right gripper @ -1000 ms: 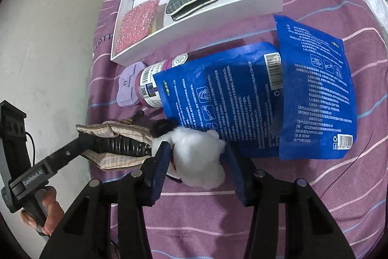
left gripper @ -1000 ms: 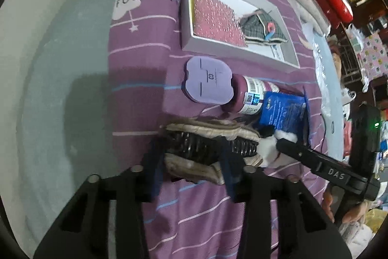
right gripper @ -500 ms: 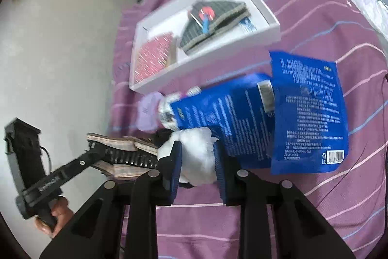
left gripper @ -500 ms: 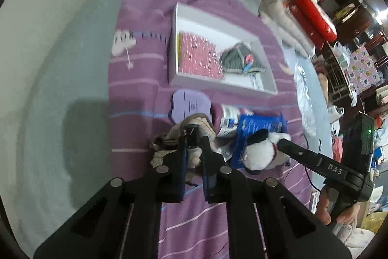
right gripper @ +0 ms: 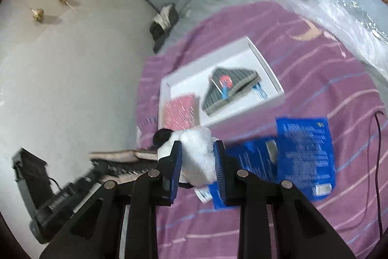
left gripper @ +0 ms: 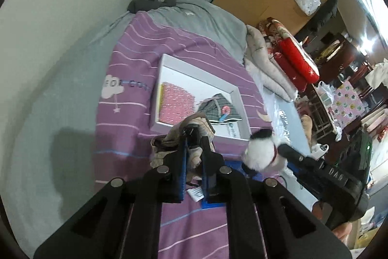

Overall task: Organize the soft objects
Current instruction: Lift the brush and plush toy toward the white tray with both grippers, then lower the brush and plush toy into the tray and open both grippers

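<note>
From the left wrist camera, the left gripper (left gripper: 194, 149) has its jaws nearly together, pinching the beige scrunchie-like fabric bundle (left gripper: 191, 128), which now hangs bunched between them, clear of the purple striped bedspread (left gripper: 126, 118); a second ago the jaws stood wide on either side of it as it lay flat on the bed. The camera now looks from higher up, so the white tray (left gripper: 167, 64) sits further down the view, with the pink sequin pad (left gripper: 175, 104) and the grey plaid pouch (left gripper: 218, 108) lying in it side by side. To the right, the white plush toy (left gripper: 263, 152) with a black ear is raised in the right gripper (left gripper: 286, 152), where earlier it rested beside the blue packets. From the right wrist camera, the right gripper (right gripper: 197, 162) has its jaws closed in against the white plush toy (right gripper: 196, 152), squeezing it from both sides; a second ago they were spread around it. The toy is lifted above the bedspread, and the two blue packets (right gripper: 305, 149) lie flat below and to the right. The left gripper (right gripper: 106, 169) shows blurred at lower left with the fabric bundle (right gripper: 121, 155) in it. The white tray (right gripper: 266, 69) lies beyond, now smaller and nearer the centre.
</note>
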Tool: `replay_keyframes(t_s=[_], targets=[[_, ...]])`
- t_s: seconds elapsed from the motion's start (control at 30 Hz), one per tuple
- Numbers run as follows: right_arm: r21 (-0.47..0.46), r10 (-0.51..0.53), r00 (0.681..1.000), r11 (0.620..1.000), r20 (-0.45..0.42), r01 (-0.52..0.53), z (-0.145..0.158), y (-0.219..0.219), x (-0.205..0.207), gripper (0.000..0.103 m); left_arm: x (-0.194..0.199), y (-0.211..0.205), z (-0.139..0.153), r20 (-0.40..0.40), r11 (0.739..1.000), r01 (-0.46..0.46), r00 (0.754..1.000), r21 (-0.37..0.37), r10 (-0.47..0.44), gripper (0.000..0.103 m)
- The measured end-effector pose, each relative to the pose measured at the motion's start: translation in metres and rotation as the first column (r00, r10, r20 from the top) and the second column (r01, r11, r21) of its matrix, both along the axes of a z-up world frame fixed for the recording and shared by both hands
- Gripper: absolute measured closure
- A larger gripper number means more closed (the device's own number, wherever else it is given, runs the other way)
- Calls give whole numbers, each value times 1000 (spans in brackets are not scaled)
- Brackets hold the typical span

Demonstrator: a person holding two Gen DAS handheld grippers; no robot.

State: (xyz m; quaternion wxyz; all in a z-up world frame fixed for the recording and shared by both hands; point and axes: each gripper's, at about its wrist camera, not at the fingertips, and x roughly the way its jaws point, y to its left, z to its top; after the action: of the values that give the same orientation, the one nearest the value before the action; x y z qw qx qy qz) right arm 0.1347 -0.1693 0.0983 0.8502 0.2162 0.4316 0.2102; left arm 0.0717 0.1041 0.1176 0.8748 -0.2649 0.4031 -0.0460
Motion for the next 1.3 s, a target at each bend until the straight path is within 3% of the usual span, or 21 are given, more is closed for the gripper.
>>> replay_keyframes(t_s=[0.1, 0.27, 0.4, 0.53, 0.7, 0.97, 1.07, 1.3], targets=[[37, 6, 1000, 999, 24, -7, 17, 7, 12, 78, 9, -7, 7, 24, 1000, 2, 1000, -1, -2, 92], [23, -10, 996, 1000, 85, 8, 56, 12, 26, 78, 26, -14, 26, 45, 1000, -19, 999, 22, 18, 92], [57, -37, 997, 998, 70, 33, 70, 5, 42, 78, 41, -20, 37, 28, 999, -13, 1000, 38, 12, 92], [177, -50, 999, 983, 7, 48, 55, -11, 58, 78, 56, -32, 40, -6, 996, 9, 1000, 85, -8, 92], [205, -110, 994, 972, -18, 111, 31, -31, 57, 78, 71, -49, 34, -29, 993, 52, 998, 106, -49, 91], [210, -247, 968, 949, 32, 235, 7, -62, 48, 78, 104, -81, 6, -74, 988, 110, 992, 108, -103, 91], [263, -264, 963, 934, 48, 243, 0, -72, 50, 78, 116, -90, -5, -83, 985, 133, 989, 110, -125, 91], [231, -310, 943, 933, 124, 277, -19, -76, 64, 78, 142, -106, -33, -103, 979, 151, 985, 135, -138, 91]])
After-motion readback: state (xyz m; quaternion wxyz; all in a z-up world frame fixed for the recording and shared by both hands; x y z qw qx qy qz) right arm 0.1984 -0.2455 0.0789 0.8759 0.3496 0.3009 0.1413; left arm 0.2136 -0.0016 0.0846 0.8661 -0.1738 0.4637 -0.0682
